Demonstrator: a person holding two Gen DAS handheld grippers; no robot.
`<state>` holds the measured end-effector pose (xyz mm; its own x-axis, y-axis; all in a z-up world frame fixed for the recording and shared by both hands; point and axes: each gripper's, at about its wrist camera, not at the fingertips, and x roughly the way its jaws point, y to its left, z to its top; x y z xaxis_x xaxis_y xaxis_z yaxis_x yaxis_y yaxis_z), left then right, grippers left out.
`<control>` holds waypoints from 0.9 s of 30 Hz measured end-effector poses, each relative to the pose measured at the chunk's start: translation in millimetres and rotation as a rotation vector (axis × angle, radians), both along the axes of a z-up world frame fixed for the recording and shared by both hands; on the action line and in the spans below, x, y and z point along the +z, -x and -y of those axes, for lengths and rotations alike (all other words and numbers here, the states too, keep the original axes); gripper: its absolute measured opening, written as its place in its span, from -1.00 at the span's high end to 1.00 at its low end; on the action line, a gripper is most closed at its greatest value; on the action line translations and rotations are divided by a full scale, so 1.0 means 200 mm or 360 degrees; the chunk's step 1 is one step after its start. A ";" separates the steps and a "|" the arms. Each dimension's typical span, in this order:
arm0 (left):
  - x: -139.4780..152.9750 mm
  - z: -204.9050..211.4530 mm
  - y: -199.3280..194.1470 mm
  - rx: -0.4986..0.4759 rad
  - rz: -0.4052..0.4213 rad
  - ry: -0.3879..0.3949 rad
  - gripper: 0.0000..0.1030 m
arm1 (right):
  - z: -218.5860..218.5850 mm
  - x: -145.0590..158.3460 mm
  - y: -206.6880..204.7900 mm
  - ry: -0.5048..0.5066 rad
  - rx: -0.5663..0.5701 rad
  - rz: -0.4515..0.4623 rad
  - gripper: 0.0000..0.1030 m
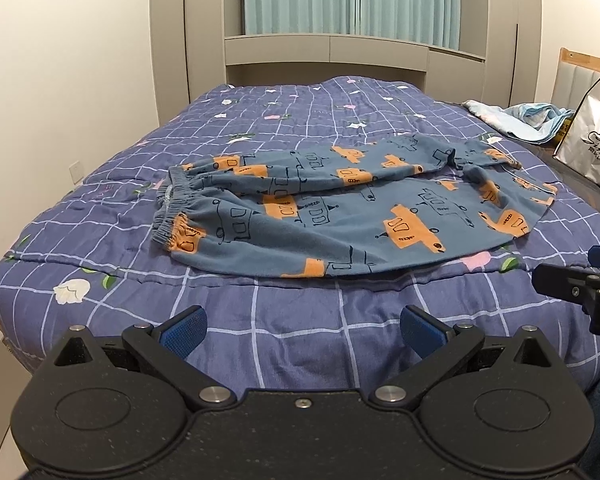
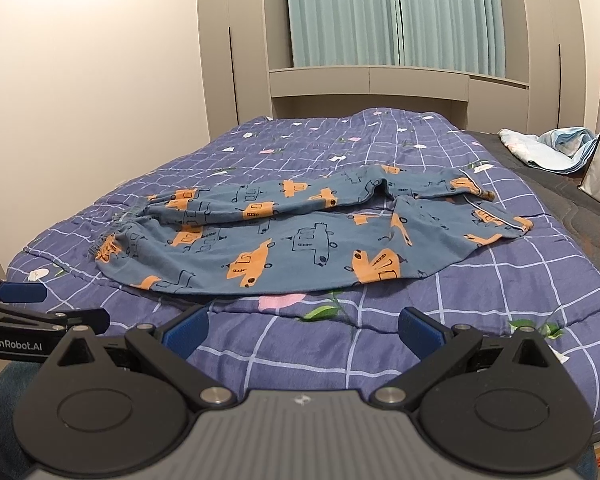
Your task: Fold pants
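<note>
Pants [image 1: 340, 208] lie flat across the bed [image 1: 260, 320] near its front edge, waistband toward the left. Left gripper [image 1: 303, 330] and right gripper [image 2: 303, 330] both hover wide open, holding nothing.

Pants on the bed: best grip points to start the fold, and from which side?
Take the pants at both ends: left gripper on the elastic waistband, right gripper on the leg cuffs. Come in low from the near bed edge. They lie sideways, legs roughly stacked, both ends exposed on the quilt. Both grippers are open and empty.
</note>
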<state>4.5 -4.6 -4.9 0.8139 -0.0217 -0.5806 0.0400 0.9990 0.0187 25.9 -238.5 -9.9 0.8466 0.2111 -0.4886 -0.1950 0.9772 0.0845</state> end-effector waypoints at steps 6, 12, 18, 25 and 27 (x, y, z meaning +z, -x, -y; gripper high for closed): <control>0.00 0.00 -0.05 0.0002 -0.0025 0.0006 -0.99 | -0.01 -0.01 -0.03 0.0015 0.0002 -0.0032 -1.00; -0.02 0.01 -0.08 -0.0003 -0.0054 -0.0009 -0.99 | 0.00 -0.02 -0.07 0.0008 -0.0001 -0.0063 -1.00; -0.02 0.00 -0.14 0.0046 -0.0107 -0.0014 -0.99 | -0.01 -0.03 -0.11 -0.0002 0.0016 -0.0094 -1.00; 0.02 -0.04 -0.28 0.0118 -0.0149 -0.0070 -0.99 | 0.00 -0.04 -0.22 -0.0012 0.0026 -0.0150 -1.00; 0.04 -0.05 -0.32 0.0130 -0.0146 -0.0094 -0.99 | 0.00 -0.03 -0.27 -0.0014 0.0034 -0.0154 -1.00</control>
<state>69.3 5.4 3.0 0.7548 0.0790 -0.6512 -0.0374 0.9963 0.0774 78.9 -238.5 -15.2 0.7906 0.2332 -0.5662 -0.2063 0.9720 0.1124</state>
